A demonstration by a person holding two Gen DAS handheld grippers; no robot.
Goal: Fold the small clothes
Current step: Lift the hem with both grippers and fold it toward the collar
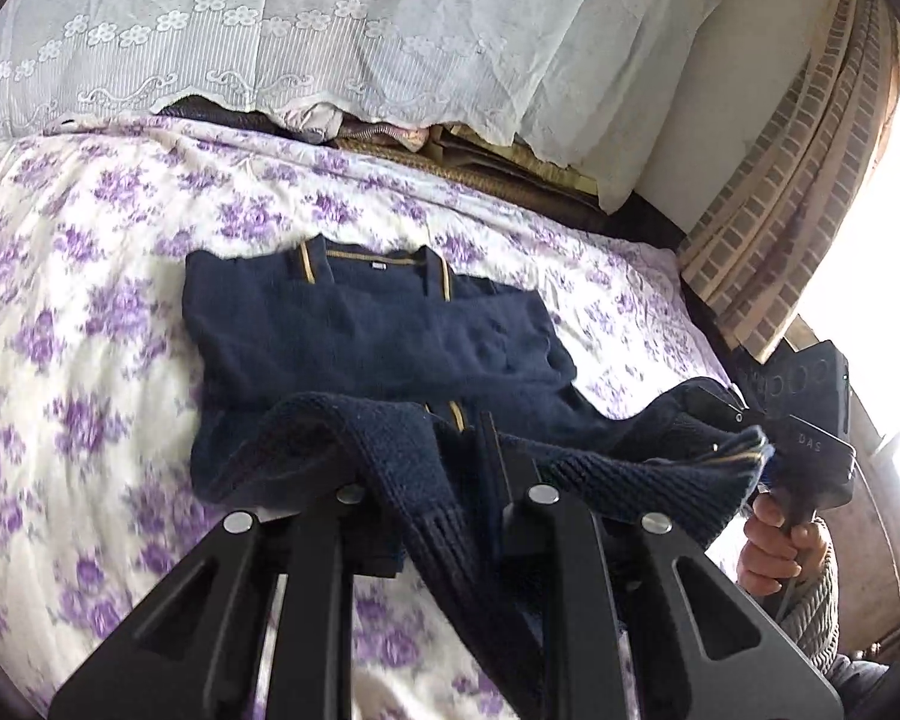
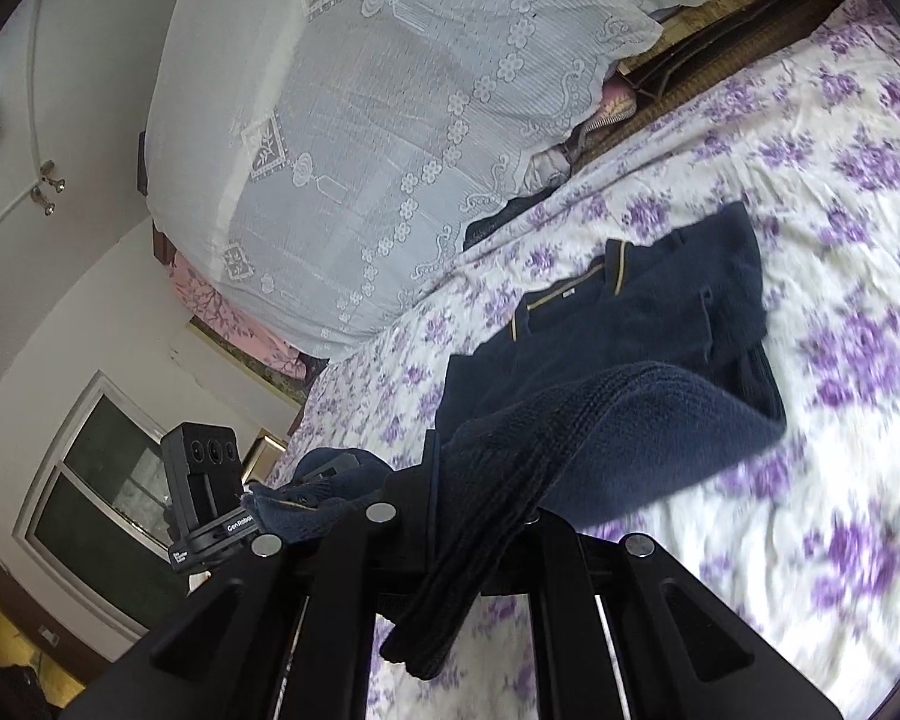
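I work over a bed with a purple-flowered sheet (image 1: 90,312). Nearest to me, my left gripper (image 1: 450,480) and my right gripper (image 2: 450,498) each have the jaws closed on the lifted bottom hem of the navy sweater (image 1: 360,348), one at each side, so I think the hem is to go up toward the collar. The rest of the sweater lies flat on the sheet. Behind it, lace-covered pillows (image 1: 330,18) stand at the head.

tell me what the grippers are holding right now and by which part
Both hold the navy knit sweater by its lifted lower hem: the left gripper near one corner, the right gripper at the other, above the floral bedspread.
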